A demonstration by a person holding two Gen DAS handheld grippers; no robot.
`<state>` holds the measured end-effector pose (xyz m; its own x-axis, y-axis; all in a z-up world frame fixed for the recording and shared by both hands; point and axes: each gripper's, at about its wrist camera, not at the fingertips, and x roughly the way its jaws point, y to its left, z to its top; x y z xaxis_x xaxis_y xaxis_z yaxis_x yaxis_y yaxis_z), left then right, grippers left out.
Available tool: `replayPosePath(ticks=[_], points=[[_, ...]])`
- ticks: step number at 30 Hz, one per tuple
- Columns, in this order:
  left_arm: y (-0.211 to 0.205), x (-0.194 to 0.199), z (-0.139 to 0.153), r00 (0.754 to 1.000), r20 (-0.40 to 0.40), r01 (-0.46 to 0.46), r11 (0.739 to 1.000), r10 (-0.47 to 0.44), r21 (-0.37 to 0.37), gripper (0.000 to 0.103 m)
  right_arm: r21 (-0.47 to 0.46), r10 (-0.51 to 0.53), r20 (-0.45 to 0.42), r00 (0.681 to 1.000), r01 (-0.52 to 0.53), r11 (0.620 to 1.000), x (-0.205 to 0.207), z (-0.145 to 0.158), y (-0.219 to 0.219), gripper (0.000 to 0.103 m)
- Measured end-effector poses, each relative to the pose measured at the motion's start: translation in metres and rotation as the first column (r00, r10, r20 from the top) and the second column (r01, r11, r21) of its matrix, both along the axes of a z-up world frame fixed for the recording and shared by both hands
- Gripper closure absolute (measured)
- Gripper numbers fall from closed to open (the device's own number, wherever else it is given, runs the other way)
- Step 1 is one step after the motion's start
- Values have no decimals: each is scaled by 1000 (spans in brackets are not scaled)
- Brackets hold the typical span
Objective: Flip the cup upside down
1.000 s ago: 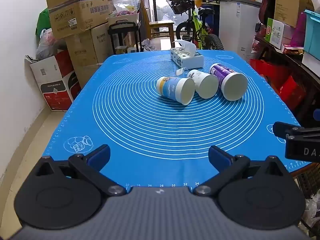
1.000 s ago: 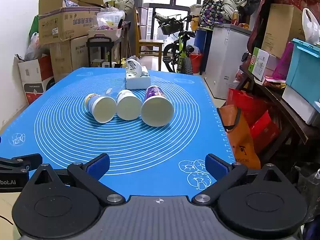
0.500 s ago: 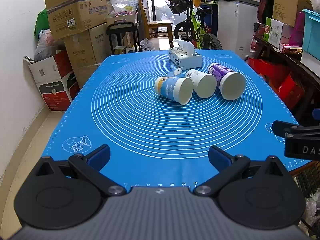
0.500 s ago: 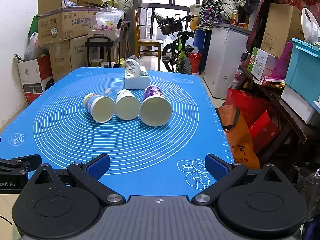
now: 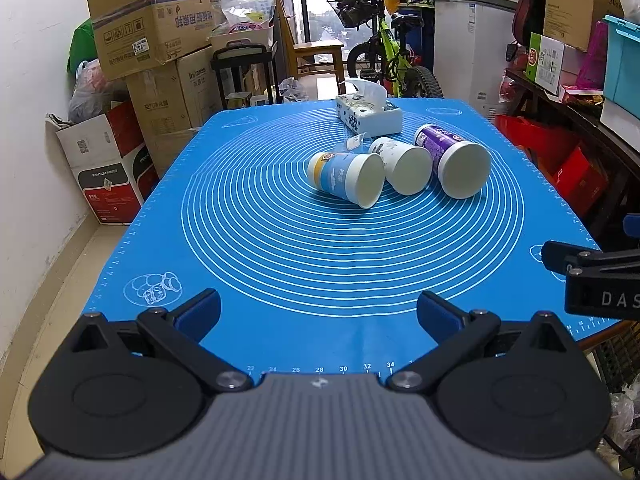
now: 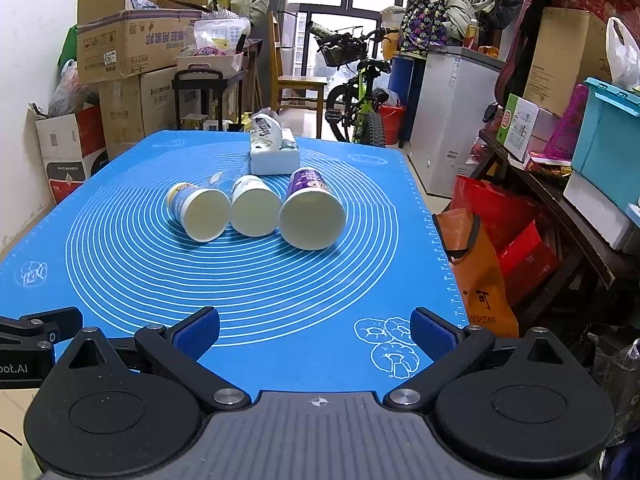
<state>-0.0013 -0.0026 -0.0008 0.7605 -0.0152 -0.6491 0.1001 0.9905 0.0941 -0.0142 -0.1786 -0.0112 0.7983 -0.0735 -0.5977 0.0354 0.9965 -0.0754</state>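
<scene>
Three paper cups lie on their sides in a row near the middle of the blue silicone mat (image 5: 280, 264) with white concentric rings that covers the bench, their open mouths turned toward the cameras: a blue-and-yellow paper cup (image 5: 346, 178) at the left end, a white patterned paper cup (image 5: 402, 164) touching it in the middle, and a purple paper cup (image 5: 454, 160) at the right end. In the right wrist view the same row reads blue-and-yellow cup (image 6: 198, 210), white cup (image 6: 254, 206), purple cup (image 6: 312, 208). A small clear plastic scrap (image 5: 354, 142) rests just behind the left two cups. At twelve o'clock from the cups, near the far edge of the mat, sits a white tissue box (image 5: 368, 114) with a tissue sticking up. The left gripper (image 5: 318, 312) hovers over the near edge at six o'clock, its blue-padded fingers (image 5: 200, 310) spread wide with nothing between them. The right gripper (image 6: 316, 330) sits at about five o'clock, its fingers (image 6: 432, 332) equally wide and empty, well apart from the cups.
</scene>
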Motion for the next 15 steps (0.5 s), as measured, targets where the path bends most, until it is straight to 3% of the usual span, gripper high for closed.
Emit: replayPosePath(ticks=[15], points=[[-1, 0, -2, 1000, -1, 8, 1000, -8, 7, 0, -9, -1, -3, 1000, 1, 1000, -3, 1, 3, 2]])
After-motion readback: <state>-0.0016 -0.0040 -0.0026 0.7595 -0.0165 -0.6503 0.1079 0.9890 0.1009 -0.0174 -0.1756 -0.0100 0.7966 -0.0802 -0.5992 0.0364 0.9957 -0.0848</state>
